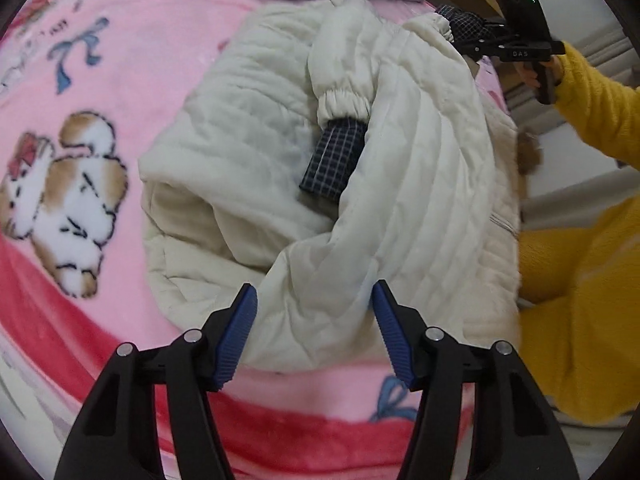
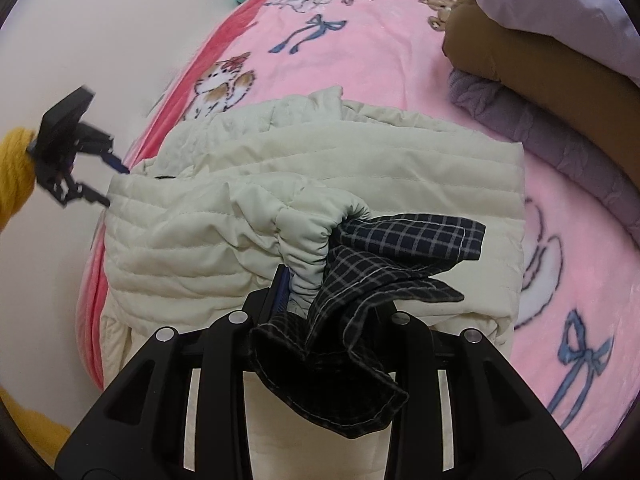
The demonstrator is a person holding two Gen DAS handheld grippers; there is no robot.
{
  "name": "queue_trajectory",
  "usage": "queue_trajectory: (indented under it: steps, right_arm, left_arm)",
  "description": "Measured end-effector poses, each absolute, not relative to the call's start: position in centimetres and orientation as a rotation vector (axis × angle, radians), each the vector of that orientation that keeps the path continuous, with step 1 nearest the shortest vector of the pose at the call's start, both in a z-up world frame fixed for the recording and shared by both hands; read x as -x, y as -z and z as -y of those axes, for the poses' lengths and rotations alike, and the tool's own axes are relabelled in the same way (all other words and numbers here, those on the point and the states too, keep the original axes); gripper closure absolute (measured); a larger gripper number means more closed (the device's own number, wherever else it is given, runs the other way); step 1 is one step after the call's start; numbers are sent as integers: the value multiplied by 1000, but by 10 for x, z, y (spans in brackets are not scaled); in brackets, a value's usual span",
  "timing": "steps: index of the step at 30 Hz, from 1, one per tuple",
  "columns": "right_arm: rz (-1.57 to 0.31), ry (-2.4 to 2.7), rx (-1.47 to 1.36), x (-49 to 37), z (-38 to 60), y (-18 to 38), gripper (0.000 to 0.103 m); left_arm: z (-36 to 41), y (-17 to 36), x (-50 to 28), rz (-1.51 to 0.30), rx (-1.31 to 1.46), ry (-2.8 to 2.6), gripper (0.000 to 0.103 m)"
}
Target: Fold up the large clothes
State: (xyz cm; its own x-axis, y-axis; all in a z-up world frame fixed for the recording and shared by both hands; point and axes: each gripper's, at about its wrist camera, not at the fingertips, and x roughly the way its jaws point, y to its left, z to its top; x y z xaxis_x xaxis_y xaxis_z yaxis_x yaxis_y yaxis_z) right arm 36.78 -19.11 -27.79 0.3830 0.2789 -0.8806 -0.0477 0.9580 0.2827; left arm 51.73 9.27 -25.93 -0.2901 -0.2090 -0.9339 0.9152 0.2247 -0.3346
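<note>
Nearest in the left wrist view, the left tongs [image 1: 313, 320] stand released, their blue pads [image 1: 236, 336] spread either side of a fold of the cream quilted jacket [image 1: 248, 168] without pressing it. The jacket lies bunched on a pink blanket [image 1: 132, 60] covering the bed. Two elastic cuffs show, each with a dark checked lining sticking out; one checked cuff [image 1: 334, 160] rests on the jacket's middle. In the right wrist view, the right tongs [image 2: 320, 304] are clenched on the other sleeve end [image 2: 312, 240], whose checked lining [image 2: 400, 248] spills over them. Farther off, the right tool's body reads "DAS" [image 1: 520, 54], held by a hand [image 1: 538, 70] in a yellow sleeve [image 1: 596, 104]. Farthest, three folded items are stacked: mauve [image 2: 560, 140], brown [image 2: 532, 56] and pale lilac [image 2: 560, 0].
</note>
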Motion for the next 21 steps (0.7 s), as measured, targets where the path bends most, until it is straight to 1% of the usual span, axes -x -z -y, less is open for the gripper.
queue_trajectory:
  steps: [5,6,7,8,9,10,14,18,20,21]
  right_arm:
    - [-1191,-177,-216,-370,189,282,73]
    - [-1196,-169,-213,-372,187,283,73]
    - [-1200,-163,-211,-373,186,283,72]
    - [-1201,-158,-209,-375,185,283,72]
    - [-1206,-152,-207,-376,184,283,72]
    - [-1213,-148,-206,-377,184,284,72]
    - [-1221,-123,-212,-379,183,286,70]
    - [-1231,-101,-227,-380,183,290,69]
    - [-1233,-96,-221,-382,182,291,68]
    - [-1231,-91,-216,-383,181,290,67]
  left_arm:
    - [-86,252,-532,-1427,-839,1409,44]
    - [-83,252,-531,-1447,-870,1436,46]
    - [-80,255,-530,-1468,-915,1476,52]
    - [-78,259,-529,-1476,-972,1512,55]
    - [-76,265,-528,-1480,-1006,1534,61]
    - [-73,272,-528,-1478,-1039,1551,65]
    - [-60,302,-534,-1543,-1050,1601,66]
    - [-54,318,-525,-1549,-1113,1632,66]
    - [-54,324,-523,-1555,-1118,1601,72]
    - [-54,326,-522,-1547,-1119,1580,80]
